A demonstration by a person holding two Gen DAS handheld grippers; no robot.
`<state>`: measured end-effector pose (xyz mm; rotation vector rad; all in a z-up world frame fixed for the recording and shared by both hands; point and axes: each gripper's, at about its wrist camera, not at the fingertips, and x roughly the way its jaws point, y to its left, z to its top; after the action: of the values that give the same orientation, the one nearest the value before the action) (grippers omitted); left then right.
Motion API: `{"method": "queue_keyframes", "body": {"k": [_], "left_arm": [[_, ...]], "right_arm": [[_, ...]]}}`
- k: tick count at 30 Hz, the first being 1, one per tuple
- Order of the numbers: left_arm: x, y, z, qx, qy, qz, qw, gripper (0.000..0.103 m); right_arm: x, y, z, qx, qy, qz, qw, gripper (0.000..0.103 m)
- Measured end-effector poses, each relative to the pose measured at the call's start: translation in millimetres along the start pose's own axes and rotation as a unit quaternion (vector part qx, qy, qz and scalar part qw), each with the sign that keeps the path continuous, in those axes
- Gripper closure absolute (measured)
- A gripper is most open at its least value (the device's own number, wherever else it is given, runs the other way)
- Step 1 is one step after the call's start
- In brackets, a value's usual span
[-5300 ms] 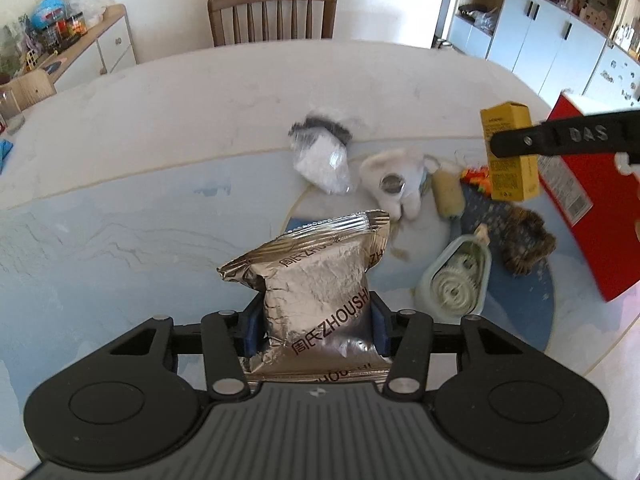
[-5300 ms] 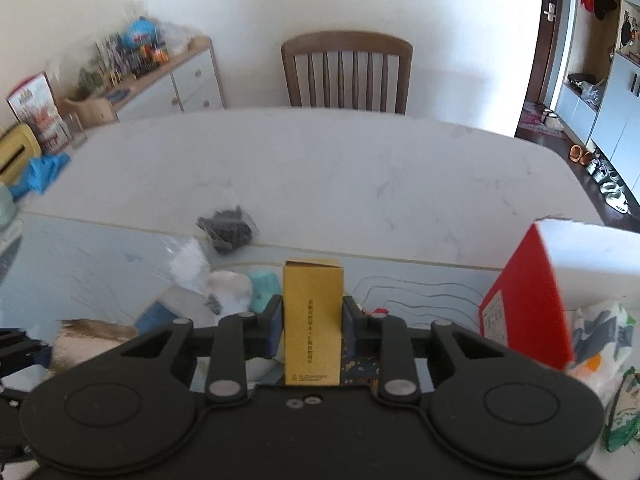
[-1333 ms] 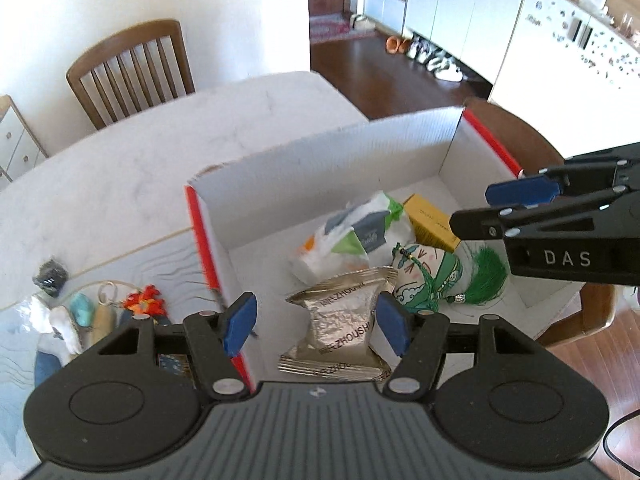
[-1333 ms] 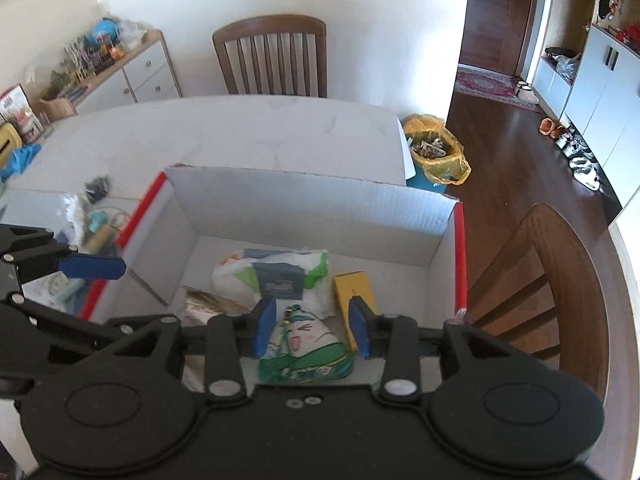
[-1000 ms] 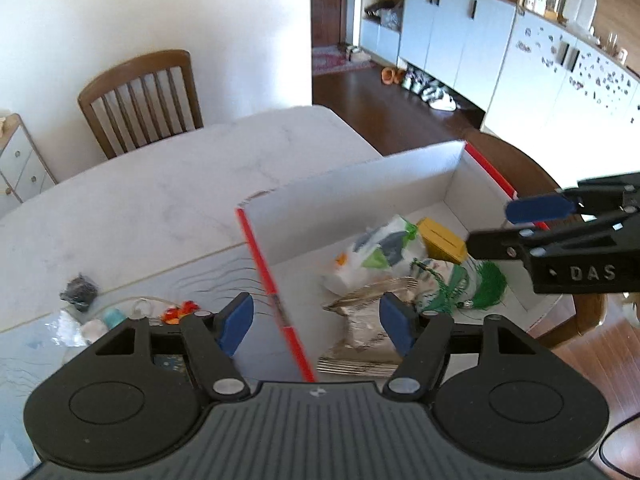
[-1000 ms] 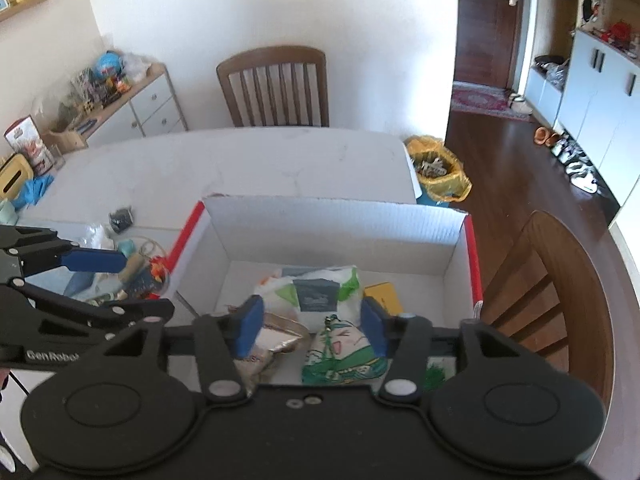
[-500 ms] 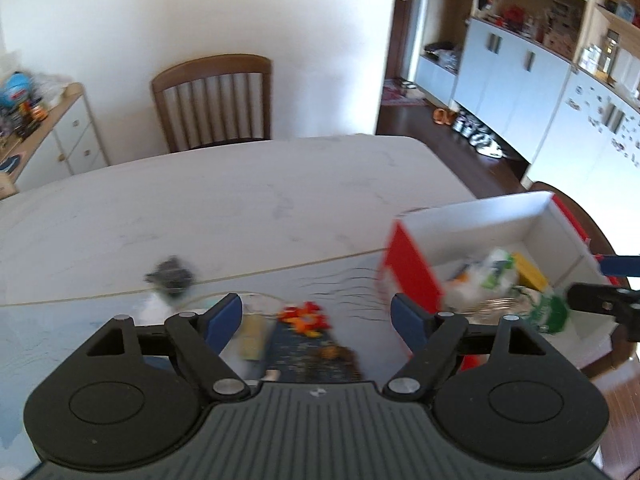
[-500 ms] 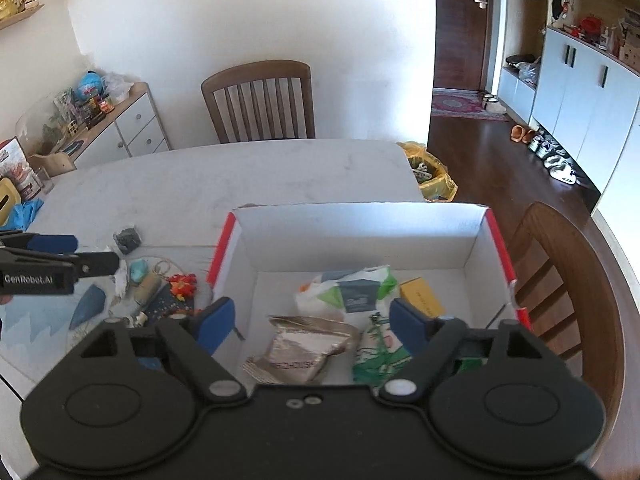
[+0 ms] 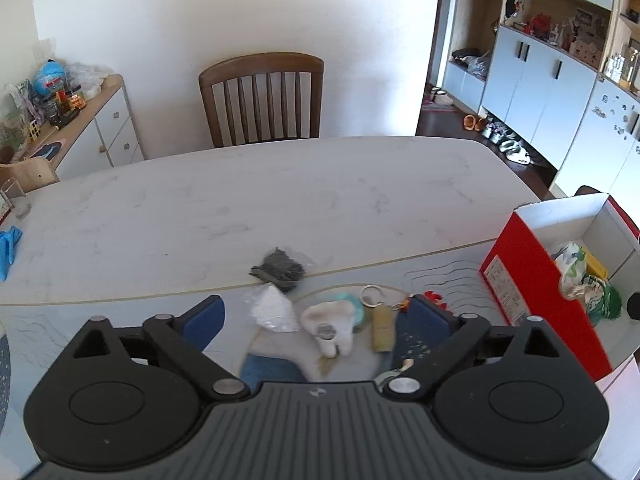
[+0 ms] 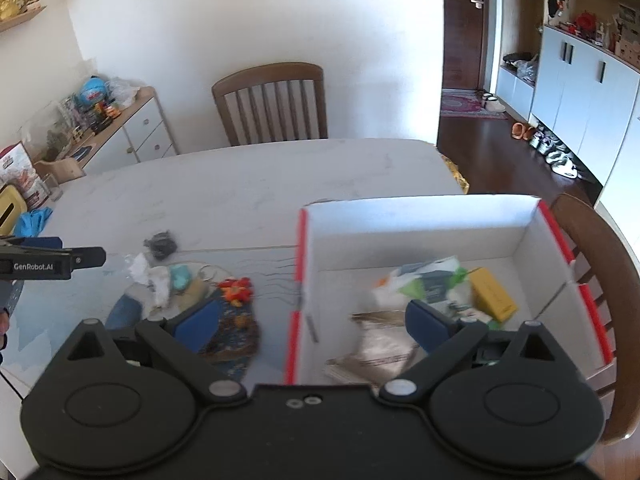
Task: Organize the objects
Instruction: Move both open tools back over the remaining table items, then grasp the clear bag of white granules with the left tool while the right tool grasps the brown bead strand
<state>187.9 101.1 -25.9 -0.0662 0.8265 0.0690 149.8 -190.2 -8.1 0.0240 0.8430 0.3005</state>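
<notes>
A: what colours is that box (image 10: pixel 420 216)?

B: red outside, plain white inside. In it there's a yellow carton (image 10: pixel 492 294) and a shiny silver foil pouch (image 10: pixel 384 344).

A: and the table (image 9: pixel 260 192)?

B: white marble with faint grey veins; near its front edge a dark blue speckled mat (image 10: pixel 236 332).

Daylight fills the room, brightest from the right, where the white cabinets (image 9: pixel 544 80) wash out pale; the far wall (image 9: pixel 240 12) is evenly lit; shadows on the marble table (image 9: pixel 280 200) are soft and faint; fisheye bending curves the table edge and door frame near the borders; the right wrist view shows motion blur across the red-and-white box (image 10: pixel 420 220) and its contents; the left view is sharper.
</notes>
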Motion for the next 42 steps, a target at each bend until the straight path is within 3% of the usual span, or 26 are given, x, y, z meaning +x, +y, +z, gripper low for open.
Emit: {"method": "queue_keyframes", "body": {"k": [9,17,26,33,42], "left_arm": [[18.9,34.7,-12.1,0.016,0.0,-0.023,0.9996,0.002],[55.8,62.5,-21.4,0.036,-0.001,-0.002,0.9993,0.002],[101.7,74.4,-33.6,0.031,0.025,0.014,0.9991,0.002],[117.3,74.3,-26.8,0.018,0.022,-0.001,0.9996,0.002],[134.9,70.9,-26.1,0.01,0.035,-0.018,0.9992,0.002]], "right_arm": [[7.6,65.3,-7.1,-0.031,0.005,0.036,0.999,0.004],[29.5,109.6,-26.5,-0.055,0.034,0.048,0.997,0.004],[69.1,110.5,-52.4,0.016,0.062,-0.008,0.998,0.009],[95.8,104.2,-57.3,0.091,0.059,-0.061,0.992,0.016],[129.6,92.3,-56.7,0.145,0.078,-0.105,0.981,0.035]]}}
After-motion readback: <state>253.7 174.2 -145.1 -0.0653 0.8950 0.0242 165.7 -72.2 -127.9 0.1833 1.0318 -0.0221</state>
